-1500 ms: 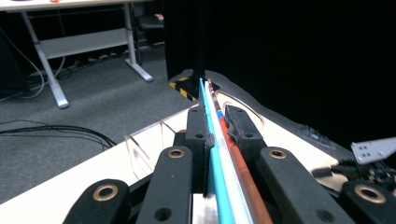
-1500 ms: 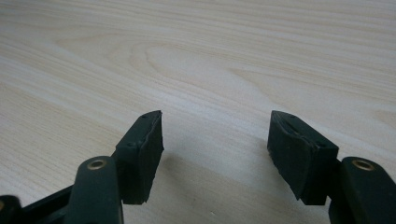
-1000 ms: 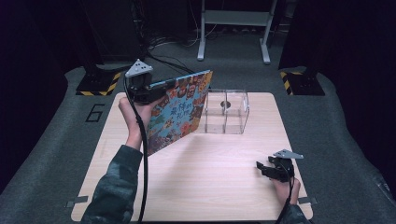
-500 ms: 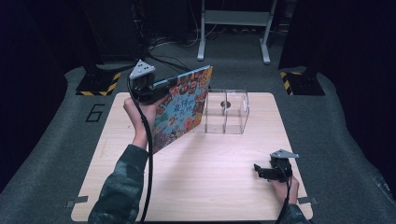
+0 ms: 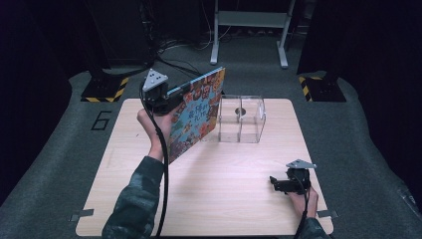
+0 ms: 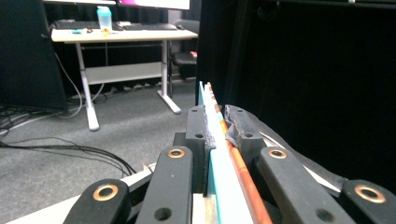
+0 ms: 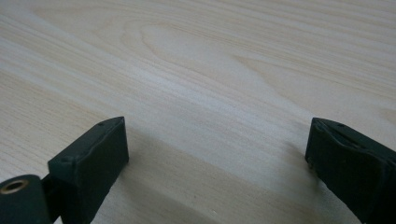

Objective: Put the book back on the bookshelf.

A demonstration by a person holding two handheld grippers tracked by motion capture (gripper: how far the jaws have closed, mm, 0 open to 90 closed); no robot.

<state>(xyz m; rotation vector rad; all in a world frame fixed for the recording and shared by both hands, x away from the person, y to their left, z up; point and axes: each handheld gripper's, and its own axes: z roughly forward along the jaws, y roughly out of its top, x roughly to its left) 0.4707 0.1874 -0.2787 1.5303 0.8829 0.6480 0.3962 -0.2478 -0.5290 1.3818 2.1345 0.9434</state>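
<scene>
We read a large "6" (image 5: 101, 120) on the grey floor mat (image 5: 59, 149) left of the table (image 5: 224, 199); the book cover's lettering (image 5: 193, 115) stays illegible.

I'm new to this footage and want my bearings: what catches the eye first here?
A brightly coloured picture book stands out, held up on edge over the table's far left, clamped in the left tool. Right beside it sits a clear plastic box. The right tool rests near the front right corner, jaws wide apart with nothing between them.
</scene>
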